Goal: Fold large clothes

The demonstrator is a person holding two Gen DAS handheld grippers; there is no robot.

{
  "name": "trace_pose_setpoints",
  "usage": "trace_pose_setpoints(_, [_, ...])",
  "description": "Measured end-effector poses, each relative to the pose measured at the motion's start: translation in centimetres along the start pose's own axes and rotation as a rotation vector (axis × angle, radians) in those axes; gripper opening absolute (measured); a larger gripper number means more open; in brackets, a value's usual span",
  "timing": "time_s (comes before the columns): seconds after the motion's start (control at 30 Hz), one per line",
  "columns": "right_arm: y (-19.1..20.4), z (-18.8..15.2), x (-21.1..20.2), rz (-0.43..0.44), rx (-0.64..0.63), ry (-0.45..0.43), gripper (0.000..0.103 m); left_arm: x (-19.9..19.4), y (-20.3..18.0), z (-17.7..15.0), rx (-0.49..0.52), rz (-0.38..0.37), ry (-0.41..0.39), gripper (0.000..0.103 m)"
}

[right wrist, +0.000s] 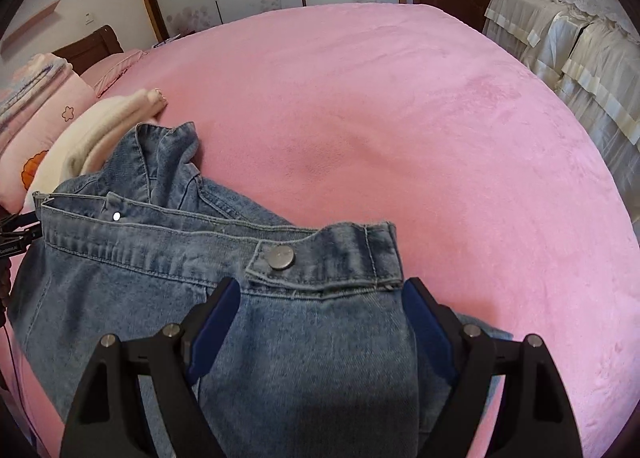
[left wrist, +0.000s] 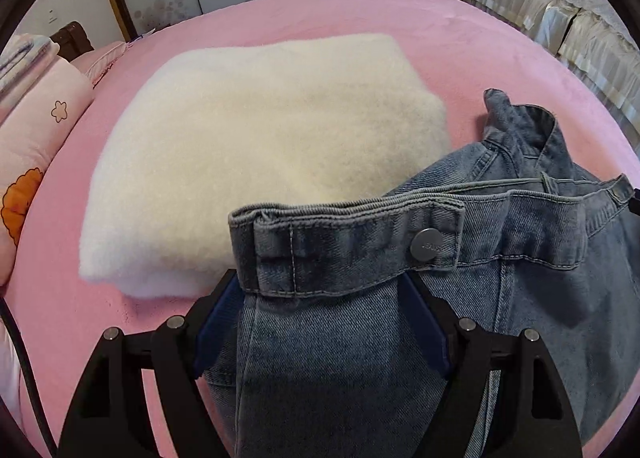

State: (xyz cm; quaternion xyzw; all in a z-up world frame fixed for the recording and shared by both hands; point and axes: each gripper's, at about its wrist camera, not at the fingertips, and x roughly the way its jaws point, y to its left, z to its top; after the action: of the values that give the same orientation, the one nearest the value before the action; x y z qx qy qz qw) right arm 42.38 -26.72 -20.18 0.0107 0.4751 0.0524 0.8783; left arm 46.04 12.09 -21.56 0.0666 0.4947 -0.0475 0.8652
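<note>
Denim fills both views: my left gripper [left wrist: 320,294] and right gripper [right wrist: 320,298] each clamp the jacket [right wrist: 168,258] hem over the pink bed [right wrist: 400,118]. Next, I'd carry it toward the collar [right wrist: 164,150].

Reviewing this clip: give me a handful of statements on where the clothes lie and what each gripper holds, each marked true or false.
1. The left gripper has denim jacket fabric between its jaws. True.
2. The right gripper holds nothing. False: jacket hem fabric with a metal button sits between its jaws.
3. A folded cream fleece garment lies on the pink bedspread. True.
4. The cream garment lies on the right-gripper side of the jacket. False: it lies on the left-gripper side.
5. The jacket is black. False: it is faded blue denim.
</note>
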Motion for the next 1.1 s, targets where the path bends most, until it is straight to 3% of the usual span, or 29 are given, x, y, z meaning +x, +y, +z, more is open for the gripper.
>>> trace_pose_setpoints(0.13, [-0.2,0.4,0.6,-0.016,0.017,0.003,0.083,-0.6,0.1,-0.6,0.004,0.015,-0.022,0.07])
trace_pose_setpoints(0.2, [-0.3,0.5,1.5,-0.033,0.023,0.031,0.082,-1.0,0.0,-0.7,-0.003,0.029,-0.022,0.056])
trace_pose_setpoints(0.27, [-0.5,0.4,2.2,-0.042,0.026,0.054,0.064,-1.8,0.2,-1.3,-0.007,0.048,-0.021,0.044])
trace_pose_setpoints(0.33, [-0.9,0.1,2.1,-0.059,0.048,0.032,0.038,-2.3,0.3,-1.6,-0.022,0.061,-0.024,0.037])
trace_pose_setpoints(0.43, [-1.8,-0.1,0.7,-0.048,0.101,-0.022,0.027,-3.2,0.1,-2.0,-0.063,0.109,-0.04,0.023])
trace_pose_setpoints(0.63, [-1.6,-0.5,-4.9,-0.034,0.145,-0.206,0.026,-6.6,-0.3,-2.9,-0.13,0.166,-0.147,0.019])
trace_pose_setpoints(0.73, [-1.2,-0.2,-6.7,-0.038,0.151,-0.276,0.026,-6.7,0.4,-2.8,-0.183,0.161,-0.142,0.019])
trace_pose_setpoints(1.0, [-2.0,0.1,0.1,-0.127,0.189,-0.143,0.025,-3.5,0.2,-2.4,-0.219,0.197,-0.13,0.02])
trace_pose_setpoints(1.1, [-2.0,0.3,-0.1,-0.134,0.212,-0.187,0.025,-3.7,0.4,-2.2,-0.248,0.183,-0.158,0.02])
